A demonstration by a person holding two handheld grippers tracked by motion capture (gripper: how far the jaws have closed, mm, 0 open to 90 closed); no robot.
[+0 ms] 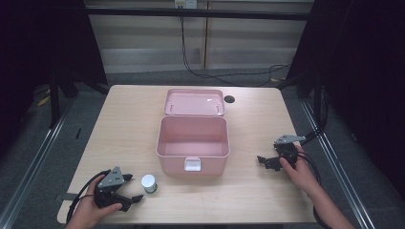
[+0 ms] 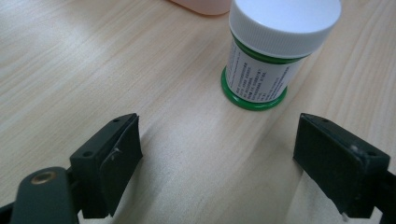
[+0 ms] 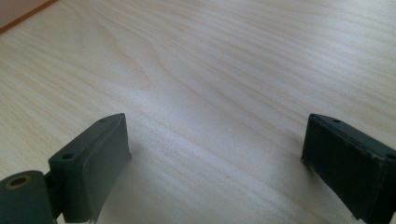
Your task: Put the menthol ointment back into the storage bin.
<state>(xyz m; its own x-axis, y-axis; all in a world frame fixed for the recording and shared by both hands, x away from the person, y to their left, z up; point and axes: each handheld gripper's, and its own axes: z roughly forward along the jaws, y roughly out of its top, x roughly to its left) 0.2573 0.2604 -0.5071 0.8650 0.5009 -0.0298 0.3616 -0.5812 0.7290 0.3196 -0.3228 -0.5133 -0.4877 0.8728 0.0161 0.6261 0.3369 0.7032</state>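
A small jar (image 1: 149,183) with a white cap and green base stands upright on the table near its front left. My left gripper (image 1: 132,188) sits just left of it, open, nothing between its jaws. In the left gripper view the jar (image 2: 273,51) stands a little beyond the gap of my left gripper (image 2: 219,158), apart from both pads. A pink box (image 1: 193,143) with its lid (image 1: 194,102) swung back stands open and empty at the table's middle. My right gripper (image 1: 262,161) rests right of the box, and in its own view my right gripper (image 3: 215,163) is open over bare wood.
The wooden table (image 1: 124,124) has a round cable hole (image 1: 229,99) near its far edge by the lid. A white latch (image 1: 192,164) sits on the box's front wall. Cables (image 1: 200,71) trail on the floor behind the table, and dark frames stand at both sides.
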